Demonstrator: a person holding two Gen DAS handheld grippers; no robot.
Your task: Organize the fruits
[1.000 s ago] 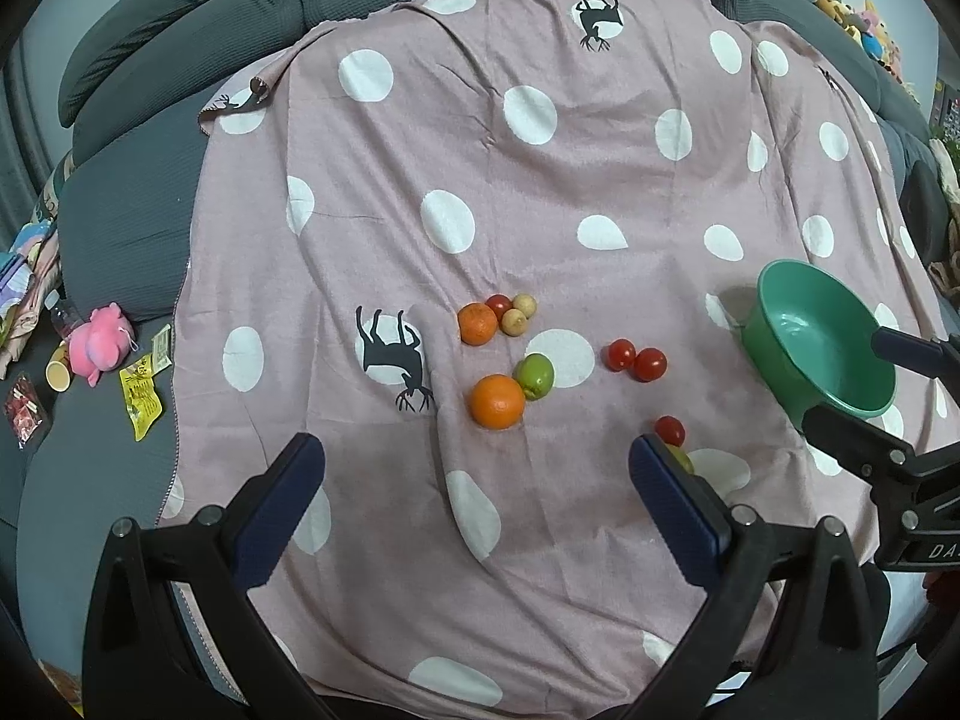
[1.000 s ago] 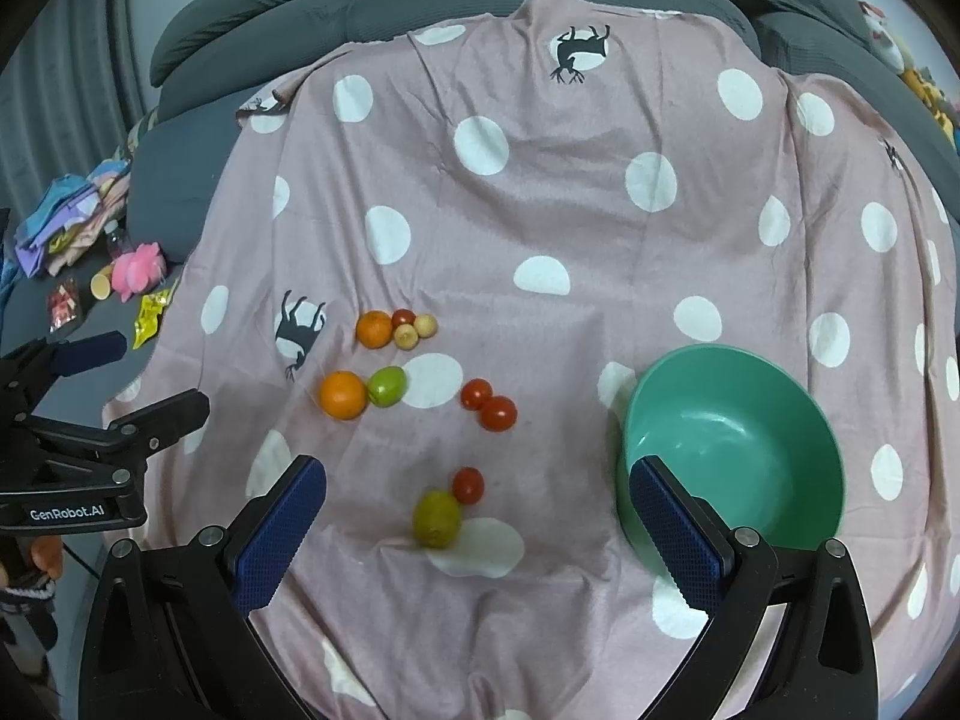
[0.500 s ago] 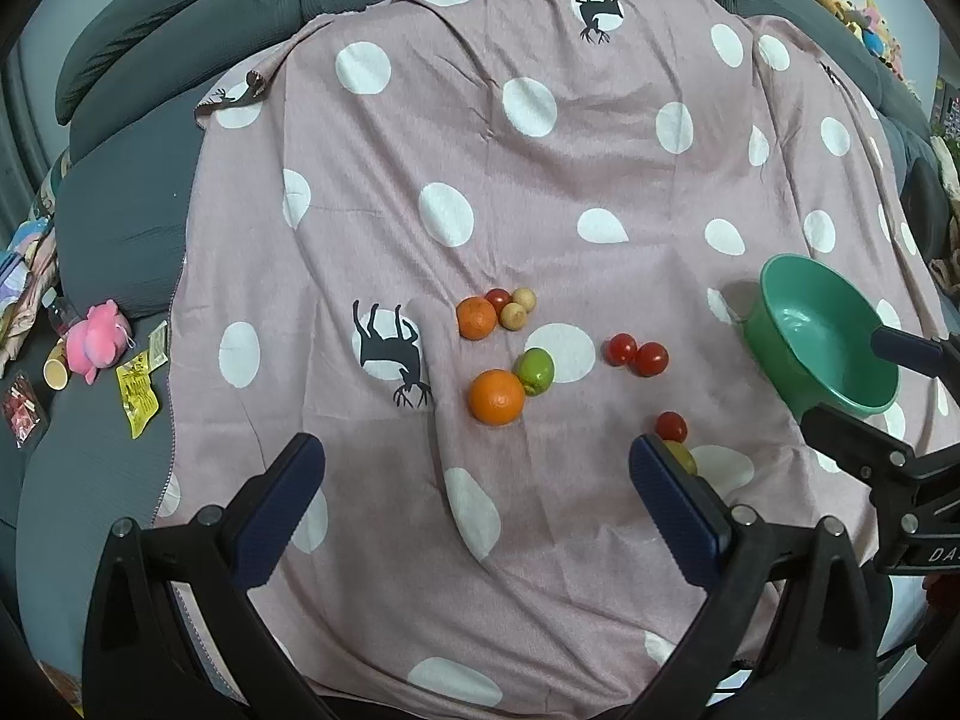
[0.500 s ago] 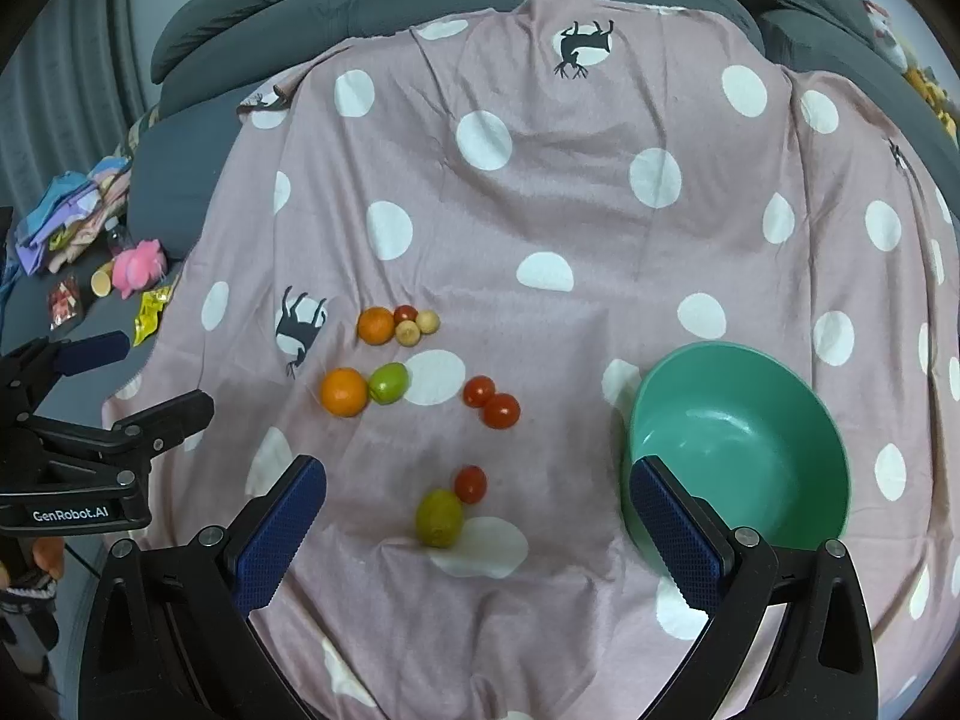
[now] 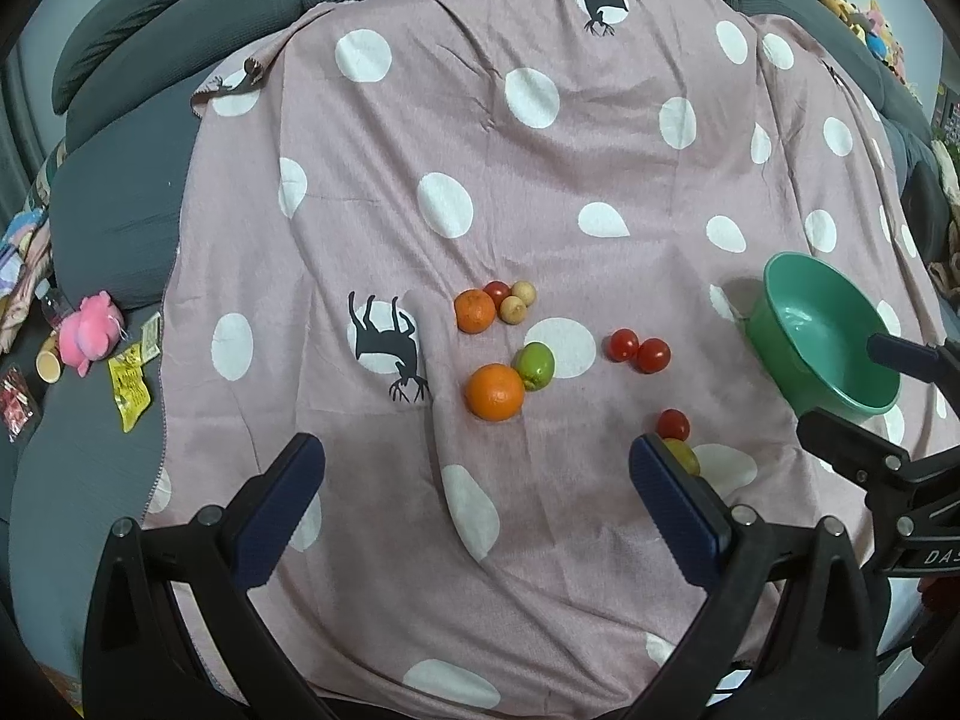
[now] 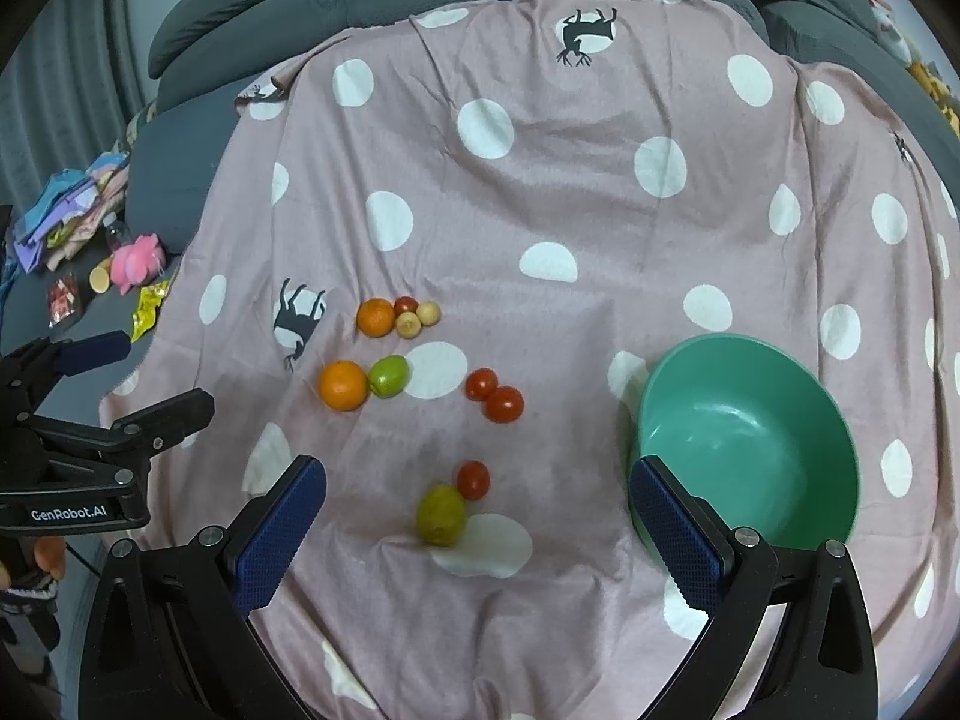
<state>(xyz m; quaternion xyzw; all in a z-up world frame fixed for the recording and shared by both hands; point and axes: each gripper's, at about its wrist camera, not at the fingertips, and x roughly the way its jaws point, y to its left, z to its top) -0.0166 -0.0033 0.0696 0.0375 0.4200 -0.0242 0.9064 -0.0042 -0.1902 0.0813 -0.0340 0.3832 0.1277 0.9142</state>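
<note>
Now both grippers, left (image 5: 477, 480) and right (image 6: 477, 498), gape wide, holding nothing; fruit mid-frame, bowl (image 6: 834, 420) right

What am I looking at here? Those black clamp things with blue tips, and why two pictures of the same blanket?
No robot: a person holds a clamp-like tool in each hand, each with a camera looking along its jaws. One picture comes from the left gripper, the other from the right gripper. Both are open and hold nothing. On the pink dotted blanket lie two oranges, red tomatoes, a green lime, a yellow-green fruit and two small pale fruits, beside an empty green bowl.
</note>
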